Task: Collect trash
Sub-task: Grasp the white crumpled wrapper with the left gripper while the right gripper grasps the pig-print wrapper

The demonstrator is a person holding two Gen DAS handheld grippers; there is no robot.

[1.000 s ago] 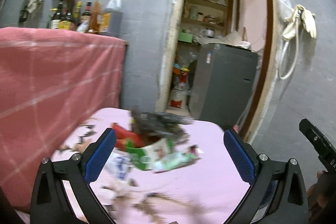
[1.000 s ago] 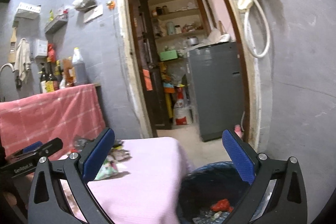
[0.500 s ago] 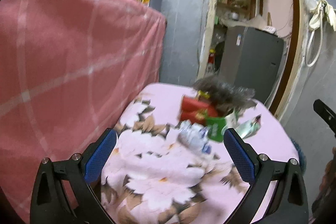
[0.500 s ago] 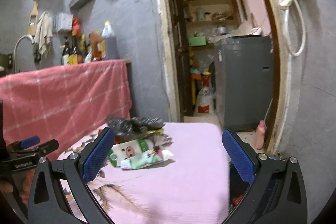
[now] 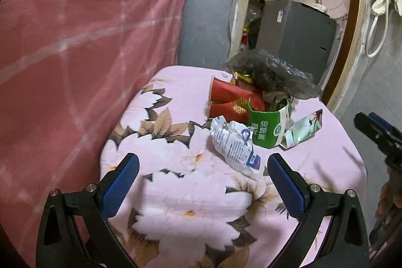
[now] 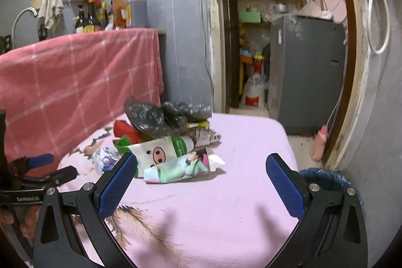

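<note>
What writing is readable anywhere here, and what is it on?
"GenRobot.AI": on the left gripper body, seen in the right wrist view.
"猪油" with more characters I cannot make out: on the green and white bag.
"囍": gold symbol on the red paper cups.
Crumpled white wrapper: print too small to read.
Bottle labels on the counter: blurred.

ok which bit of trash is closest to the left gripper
The crumpled white wrapper with purple print. It lies at the near edge of the pile, ahead of the left gripper; the cups and cartons sit behind it.
</note>
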